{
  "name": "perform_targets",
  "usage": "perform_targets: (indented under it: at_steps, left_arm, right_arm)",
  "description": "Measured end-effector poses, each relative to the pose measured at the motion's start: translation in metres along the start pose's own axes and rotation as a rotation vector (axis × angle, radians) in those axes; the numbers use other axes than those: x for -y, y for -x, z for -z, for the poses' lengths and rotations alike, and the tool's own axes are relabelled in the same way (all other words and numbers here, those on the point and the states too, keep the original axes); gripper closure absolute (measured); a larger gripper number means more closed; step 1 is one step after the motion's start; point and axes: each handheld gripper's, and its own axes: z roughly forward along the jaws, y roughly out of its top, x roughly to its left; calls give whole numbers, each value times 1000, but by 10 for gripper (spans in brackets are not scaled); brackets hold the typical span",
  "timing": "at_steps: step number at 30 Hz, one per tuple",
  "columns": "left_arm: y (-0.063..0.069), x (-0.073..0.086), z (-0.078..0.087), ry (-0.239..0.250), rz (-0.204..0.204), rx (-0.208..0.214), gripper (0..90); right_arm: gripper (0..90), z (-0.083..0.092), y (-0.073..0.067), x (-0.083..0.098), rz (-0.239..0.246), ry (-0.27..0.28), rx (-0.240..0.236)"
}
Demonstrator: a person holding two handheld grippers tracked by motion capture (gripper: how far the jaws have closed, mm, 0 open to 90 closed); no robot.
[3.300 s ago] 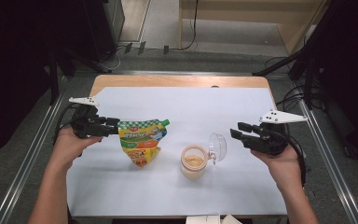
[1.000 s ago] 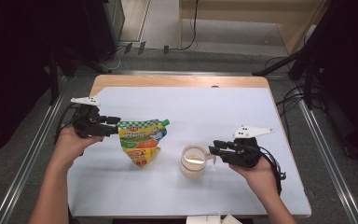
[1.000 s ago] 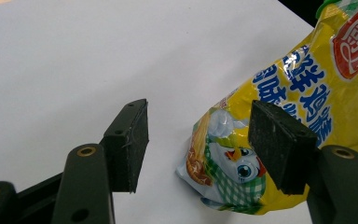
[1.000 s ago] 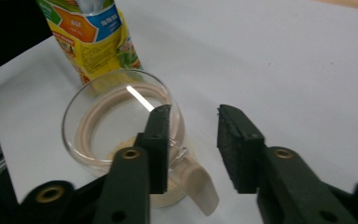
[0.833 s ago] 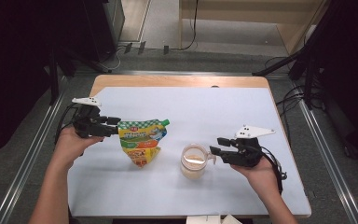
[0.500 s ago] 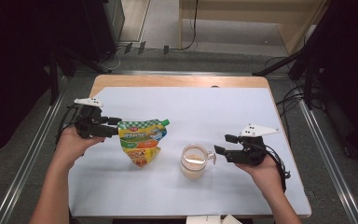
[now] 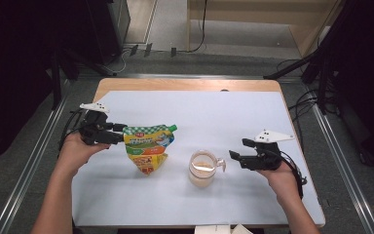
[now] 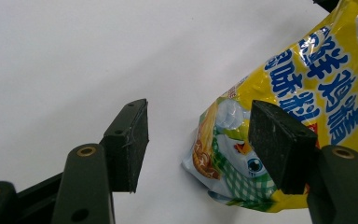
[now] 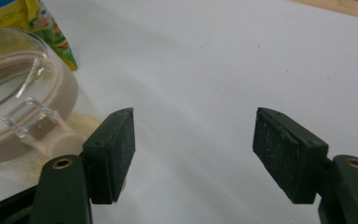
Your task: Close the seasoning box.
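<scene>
A yellow and green spouted pouch [image 7: 147, 146] lies on the white table cover, left of a clear glass jar [image 7: 202, 169] of pale powder whose hinged lid is down. My left gripper [image 7: 119, 133] sits at the pouch's left edge. Its jaws are open in the left gripper view [image 8: 198, 109], with a corner of the pouch [image 8: 307, 79] between them and the left pad clear of it. My right gripper [image 7: 238, 148] hovers just right of the jar. Its jaws have just been opening and nothing is between them [image 9: 193, 116]. The jar [image 9: 23, 116] is beside its left jaw.
The white cover [image 7: 224, 112] spans a wooden table [image 7: 185, 84]. Metal rails run along both sides of the table, and cables and dark stands sit on the floor beyond. A slip of paper lies at the near edge [image 7: 214, 229].
The jar lid, raised in the oldest frame, is down. My right gripper has drawn back to the right from the jar and its jaws have spread. The left hand has not moved.
</scene>
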Motion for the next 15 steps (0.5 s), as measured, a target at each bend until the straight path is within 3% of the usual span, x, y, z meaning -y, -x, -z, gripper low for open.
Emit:
perform_targets:
  at_steps: [6, 15]
  left_arm:
    - [0, 0, -1, -8, 3, -2, 385]
    - [-4, 3, -2, -3, 19, -13, 384]
  right_arm:
    - [307, -8, 7, 3, -20, -4, 28]
    - [303, -15, 3, 3, -9, -27, 22]
